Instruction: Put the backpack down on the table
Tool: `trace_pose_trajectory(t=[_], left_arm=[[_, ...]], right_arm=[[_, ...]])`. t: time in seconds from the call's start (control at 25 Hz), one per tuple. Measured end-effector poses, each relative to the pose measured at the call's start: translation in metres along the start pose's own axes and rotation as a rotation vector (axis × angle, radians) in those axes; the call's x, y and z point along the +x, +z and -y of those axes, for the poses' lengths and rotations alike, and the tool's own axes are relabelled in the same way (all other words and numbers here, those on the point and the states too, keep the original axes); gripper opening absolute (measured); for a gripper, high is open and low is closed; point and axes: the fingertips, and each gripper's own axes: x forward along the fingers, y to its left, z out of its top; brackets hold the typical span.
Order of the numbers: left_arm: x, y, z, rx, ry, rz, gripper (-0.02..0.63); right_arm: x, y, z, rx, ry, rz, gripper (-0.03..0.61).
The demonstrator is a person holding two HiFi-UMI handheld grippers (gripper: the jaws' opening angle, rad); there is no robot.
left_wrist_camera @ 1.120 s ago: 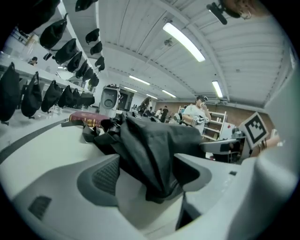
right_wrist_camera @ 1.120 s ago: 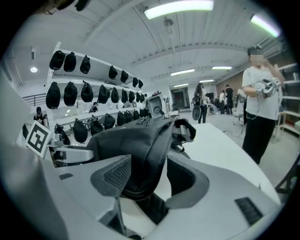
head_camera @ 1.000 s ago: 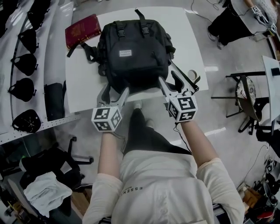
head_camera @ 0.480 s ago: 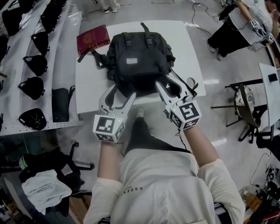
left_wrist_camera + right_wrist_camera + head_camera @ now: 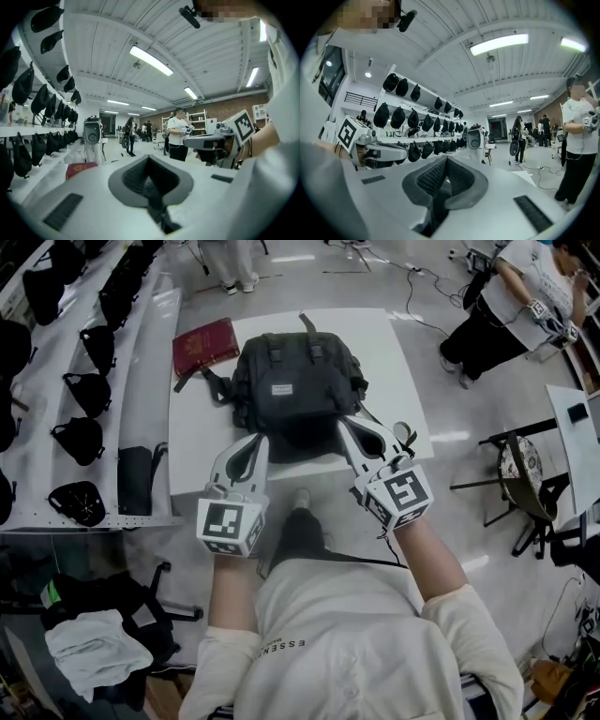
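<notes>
Pale grey floor of a big workshop room surrounds a white square table (image 5: 398, 362), seen from above in the head view. On this table lies the black fabric backpack (image 5: 291, 390), flat on its back and about in the middle between the left and the right edge. Its top handle reaches to the far edge and its bottom is close to the near edge. One shoulder strap runs out towards the far left corner, where a dark red flat book (image 5: 206, 343) lies just beside the backpack. Both grippers are held at the near edge of the table, and from above their tips overlap the bottom part of the backpack. The left gripper (image 5: 255, 441) has its two white fingers pressed together, and in its own view the dark pads meet with nothing between them. The right gripper (image 5: 344, 425) is the same – fingers closed on each other and holding nothing. Both gripper views look out level into the room, not down at the table, and each gripper sees the other one beside it. Along the left side of the room run long white shelves (image 5: 141, 381) with black rounded things (image 5: 80, 439) on them – caps or small bags, I cannot tell which. Beyond the far right corner of the table stands a person in a white shirt and dark trousers (image 5: 497, 296).
</notes>
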Motion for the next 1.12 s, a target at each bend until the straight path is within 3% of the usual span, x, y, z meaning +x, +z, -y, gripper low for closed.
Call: trace_pose_trajectory(t=[0.48,1.12], left_arm=[[0.001,0.015,-0.002,-0.008,-0.006,0.025,0.002],[0.014,0.023,-0.005,-0.002,-0.007,0.017,0.002]], right_arm=[[0.002,0.008,-0.012,-0.031,0.086,-0.006,0.014],[0.013,0.017,0.009,-0.039,0.057,0.015,0.014]])
